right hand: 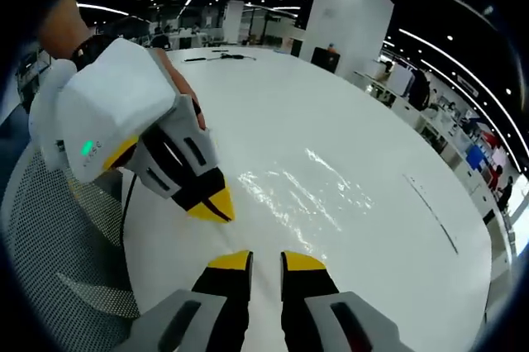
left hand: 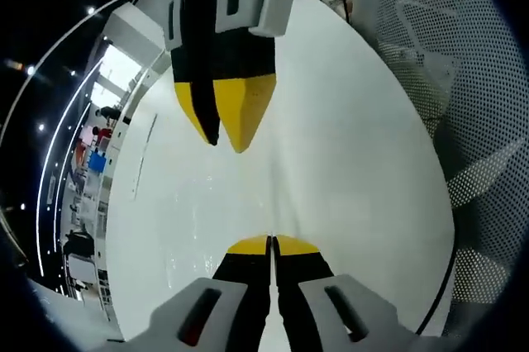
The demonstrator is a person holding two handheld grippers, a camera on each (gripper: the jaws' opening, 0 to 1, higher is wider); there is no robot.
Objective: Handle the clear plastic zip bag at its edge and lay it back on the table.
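We have the clear plastic zip bag (right hand: 310,187) lying flat on the white table (right hand: 331,112), near the edge closest to us, its crinkled film catching the ceiling lights and its zip strip (right hand: 430,201) running toward the table's far right side. In the left gripper view our left gripper (left hand: 269,242) has its yellow-tipped jaws pressed together; they seem to pinch the near edge of the bag, though the film is too clear for us to be sure it sits between them. In the right gripper view our right gripper (right hand: 265,259) holds its jaws a little apart with nothing between them, hovering just short of the bag's near edge, while the left gripper comes in beside it with its tips down at that same edge. We judge that we are at the gripping step or at the very end of laying down; we cannot tell which. Next, the left jaws would need to part and lift straight away so the film does not drag. A mesh chair (right hand: 58,228) stands at the table's near edge, and an open office with desks and strip lights lies beyond.
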